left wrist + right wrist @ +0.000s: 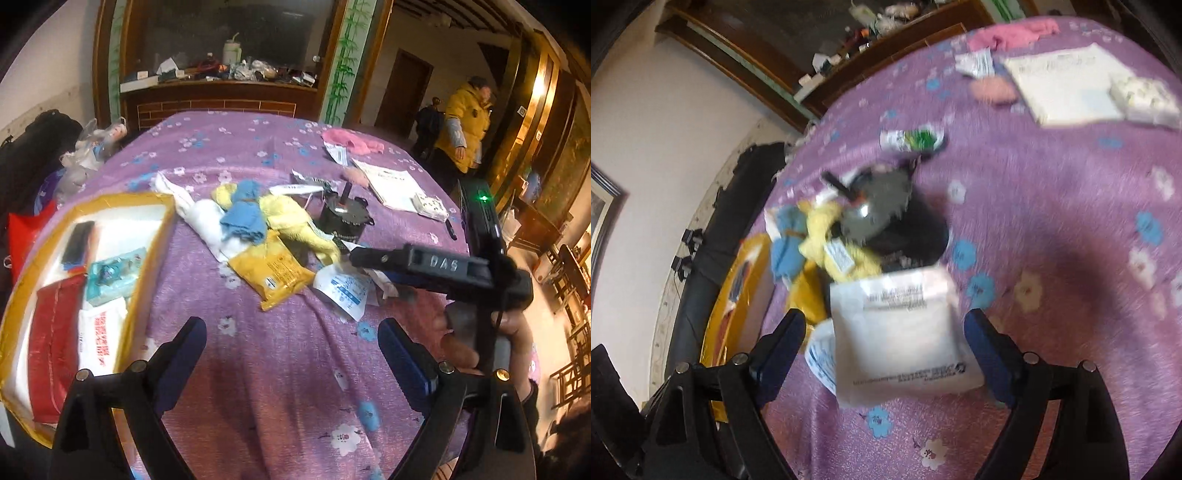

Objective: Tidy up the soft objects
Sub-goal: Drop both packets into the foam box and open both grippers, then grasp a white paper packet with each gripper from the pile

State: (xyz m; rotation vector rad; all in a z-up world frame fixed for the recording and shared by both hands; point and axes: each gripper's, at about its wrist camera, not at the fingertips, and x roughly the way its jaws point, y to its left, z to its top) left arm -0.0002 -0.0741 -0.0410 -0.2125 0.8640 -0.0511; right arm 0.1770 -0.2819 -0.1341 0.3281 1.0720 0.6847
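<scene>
Approach step: right gripper (884, 332), fingers spread, straddles white packet (897, 332) at lower centre. Left gripper (291, 343) spread, empty. Next: close on packet, carry to box (147, 199), left of frame.

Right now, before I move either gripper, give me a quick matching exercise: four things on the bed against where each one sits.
Things:
1. blue cloth
2. pink cloth
3. red pack
4. white packet

Places:
A. inside the yellow-rimmed box
B. far side of the bed, near its edge
C. between the open fingers of the right gripper
D. in the middle pile, touching the yellow cloth

Pairs: 1-D, 2-B, 3-A, 4-C
</scene>
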